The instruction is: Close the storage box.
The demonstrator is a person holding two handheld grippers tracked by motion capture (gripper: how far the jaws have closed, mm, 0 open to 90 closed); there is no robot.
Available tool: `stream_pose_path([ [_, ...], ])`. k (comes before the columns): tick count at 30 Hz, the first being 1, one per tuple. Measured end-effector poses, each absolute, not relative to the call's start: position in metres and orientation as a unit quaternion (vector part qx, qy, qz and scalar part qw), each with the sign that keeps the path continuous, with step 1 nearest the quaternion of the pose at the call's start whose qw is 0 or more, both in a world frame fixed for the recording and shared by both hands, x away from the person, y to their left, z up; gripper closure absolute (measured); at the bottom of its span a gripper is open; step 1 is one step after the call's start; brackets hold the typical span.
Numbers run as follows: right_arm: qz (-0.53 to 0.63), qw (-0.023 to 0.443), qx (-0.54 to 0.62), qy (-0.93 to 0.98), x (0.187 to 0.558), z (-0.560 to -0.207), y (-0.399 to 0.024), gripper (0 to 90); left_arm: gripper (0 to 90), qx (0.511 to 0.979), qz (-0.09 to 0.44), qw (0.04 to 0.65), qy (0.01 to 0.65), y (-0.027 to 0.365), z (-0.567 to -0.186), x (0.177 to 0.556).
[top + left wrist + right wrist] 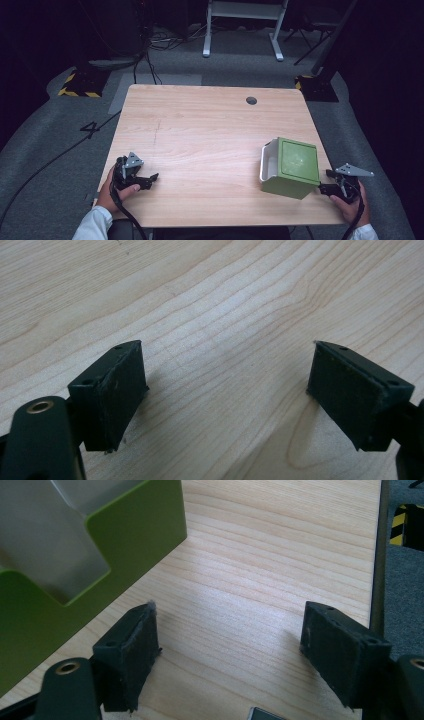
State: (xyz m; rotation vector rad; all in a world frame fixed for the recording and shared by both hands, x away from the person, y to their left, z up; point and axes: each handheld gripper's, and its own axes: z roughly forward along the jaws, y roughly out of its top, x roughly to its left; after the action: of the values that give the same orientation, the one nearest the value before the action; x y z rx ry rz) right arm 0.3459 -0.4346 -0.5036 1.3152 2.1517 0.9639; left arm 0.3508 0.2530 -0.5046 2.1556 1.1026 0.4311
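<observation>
The room was dark around a pale wooden table (210, 130), with cables trailing over grey carpet and hazard-striped blocks at the far corners. From where I stood the work looked barely begun.

The right gripper (227, 645) rested low at the table's near right corner, its jaws spread wide with only bare wood between them. Just beside it, touching nothing, stood the green box (291, 167), a lidded green shell with a white inner tray (268, 161) showing along its left side. In the right gripper view the box's green wall (135, 535) had a stepped cut-out through which a frosted whitish liner showed. I could not tell whether anything lay inside; what I could see of the tray looked bare.

The left gripper (142, 179) was well apart from the box, over at the near left edge, its jaws likewise standing apart over empty tabletop in the left gripper view.

My worry was the box's place: it sat close to the table's right and near edges. A push from the right gripper rather than a clean pinch could slide it off the table. A grip on the thin green wall alone might tip it, or pull the shell away from the white tray.
</observation>
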Motion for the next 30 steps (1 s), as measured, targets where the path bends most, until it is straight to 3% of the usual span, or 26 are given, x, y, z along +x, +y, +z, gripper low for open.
stream_pose_path([
  [30,0.348,0.219,0.476,0.777,0.3459,-0.5036,-0.4345,22.9,15.1,0.827,0.163,0.335,0.422,0.2533,-0.5047,0.3508],
])
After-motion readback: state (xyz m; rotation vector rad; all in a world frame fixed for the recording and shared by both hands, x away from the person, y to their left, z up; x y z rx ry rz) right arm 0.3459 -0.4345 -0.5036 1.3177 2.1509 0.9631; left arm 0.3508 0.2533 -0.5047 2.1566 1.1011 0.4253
